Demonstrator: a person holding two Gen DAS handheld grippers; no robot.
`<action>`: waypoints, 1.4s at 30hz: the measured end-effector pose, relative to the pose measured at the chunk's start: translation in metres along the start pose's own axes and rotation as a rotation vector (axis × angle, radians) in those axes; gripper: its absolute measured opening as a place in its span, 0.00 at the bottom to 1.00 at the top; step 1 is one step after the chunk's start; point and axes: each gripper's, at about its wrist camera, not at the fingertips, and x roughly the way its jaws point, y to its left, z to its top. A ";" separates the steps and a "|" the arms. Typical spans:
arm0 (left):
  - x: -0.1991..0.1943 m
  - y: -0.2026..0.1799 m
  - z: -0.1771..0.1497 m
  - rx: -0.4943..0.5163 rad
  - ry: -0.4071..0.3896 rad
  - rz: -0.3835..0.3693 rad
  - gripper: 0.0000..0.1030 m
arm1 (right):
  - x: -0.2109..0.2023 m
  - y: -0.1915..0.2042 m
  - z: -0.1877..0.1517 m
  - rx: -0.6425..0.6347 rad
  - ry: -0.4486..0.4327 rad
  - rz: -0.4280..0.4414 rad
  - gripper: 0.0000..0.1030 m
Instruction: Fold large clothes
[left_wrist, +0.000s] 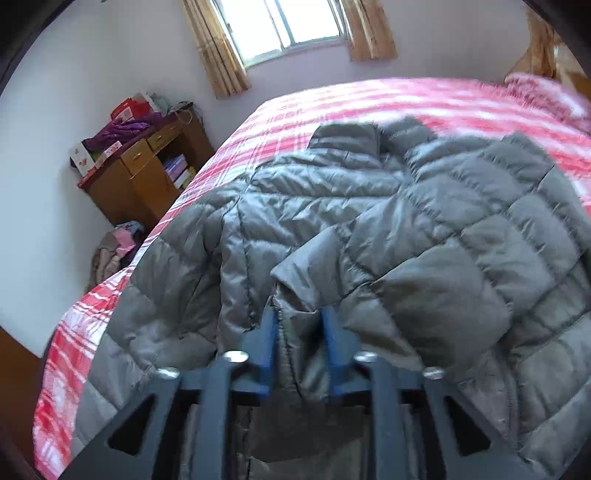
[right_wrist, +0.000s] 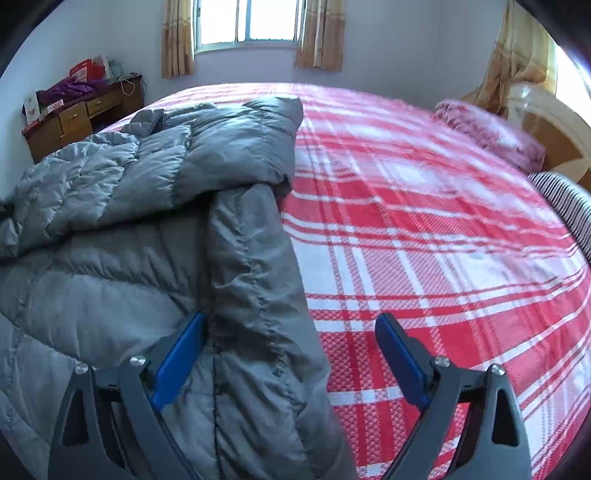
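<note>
A grey quilted down jacket (left_wrist: 406, 221) lies spread over a bed with a red and white plaid cover (left_wrist: 369, 99). In the left wrist view my left gripper (left_wrist: 299, 317) is shut on a raised fold at the jacket's near edge, the fabric filling the gap between the blue pads (left_wrist: 267, 343). In the right wrist view the jacket (right_wrist: 129, 221) covers the left side of the bed (right_wrist: 424, 240), one sleeve folded across it. My right gripper (right_wrist: 291, 319) stands open wide over the jacket's right edge; its left pad (right_wrist: 181, 358) lies against the cloth and the right pad hovers over the cover.
A wooden desk (left_wrist: 147, 173) with bags and purple cloth stands against the wall left of the bed, with a heap of clothes (left_wrist: 114, 251) on the floor beside it. A pink pillow (right_wrist: 487, 133) and a striped cushion (right_wrist: 565, 206) lie at the right, by the headboard (right_wrist: 546, 129).
</note>
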 end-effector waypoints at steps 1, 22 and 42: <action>-0.003 0.002 0.001 0.003 -0.003 0.011 0.46 | -0.002 -0.005 0.001 0.021 0.016 0.039 0.92; 0.058 -0.024 0.040 -0.136 -0.024 0.137 0.85 | 0.027 0.033 0.114 -0.053 -0.152 0.041 0.63; 0.105 -0.020 0.034 -0.203 0.077 0.045 0.99 | 0.081 0.051 0.097 -0.123 0.007 -0.003 0.64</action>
